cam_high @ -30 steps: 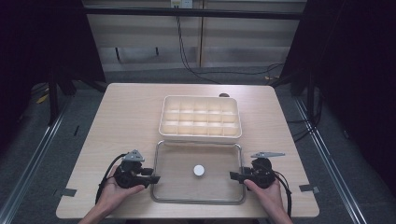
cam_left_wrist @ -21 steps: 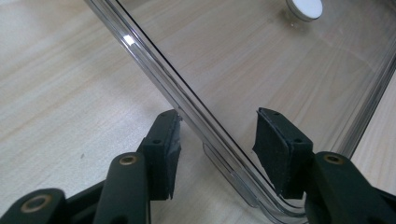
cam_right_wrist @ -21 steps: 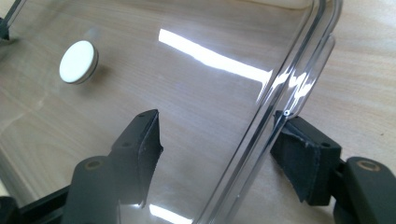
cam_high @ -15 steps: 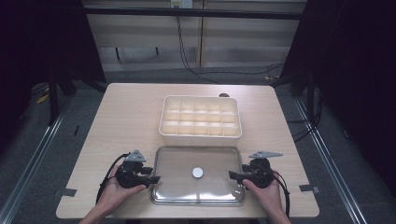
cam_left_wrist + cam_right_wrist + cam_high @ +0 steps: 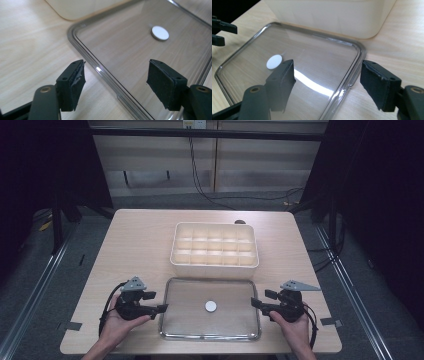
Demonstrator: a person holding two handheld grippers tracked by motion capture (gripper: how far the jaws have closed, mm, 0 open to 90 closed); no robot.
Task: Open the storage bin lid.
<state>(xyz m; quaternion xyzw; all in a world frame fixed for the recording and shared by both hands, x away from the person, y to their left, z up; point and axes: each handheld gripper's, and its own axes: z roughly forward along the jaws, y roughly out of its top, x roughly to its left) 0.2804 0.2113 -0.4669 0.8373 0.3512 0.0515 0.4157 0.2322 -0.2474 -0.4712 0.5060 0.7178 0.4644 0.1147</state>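
Note:
A clear plastic lid [image 5: 230,322] lies flat on the table near its front edge, with a small white disc [image 5: 211,306] at its middle. My left gripper [image 5: 162,309] is at the lid's left edge, open; in the left gripper view [image 5: 117,76] its jaws stand either side of the lid rim [image 5: 100,70], not touching it. My right gripper [image 5: 254,303] is at the lid's right edge, also open; in the right gripper view [image 5: 327,75] its jaws straddle the rim [image 5: 352,72]. The disc [image 5: 274,61] lies beyond the left jaw.
A cream box [image 5: 215,265] with several compartments and no lid stands just behind the clear lid, nearly touching it. Bare wooden table [image 5: 135,250] lies to the left, right and far side. Dark floor and cables surround the table.
The lid's far edge has shifted slightly toward me and the glare it showed half a second ago is gone; it now lies flat. Both hands have stayed in place.

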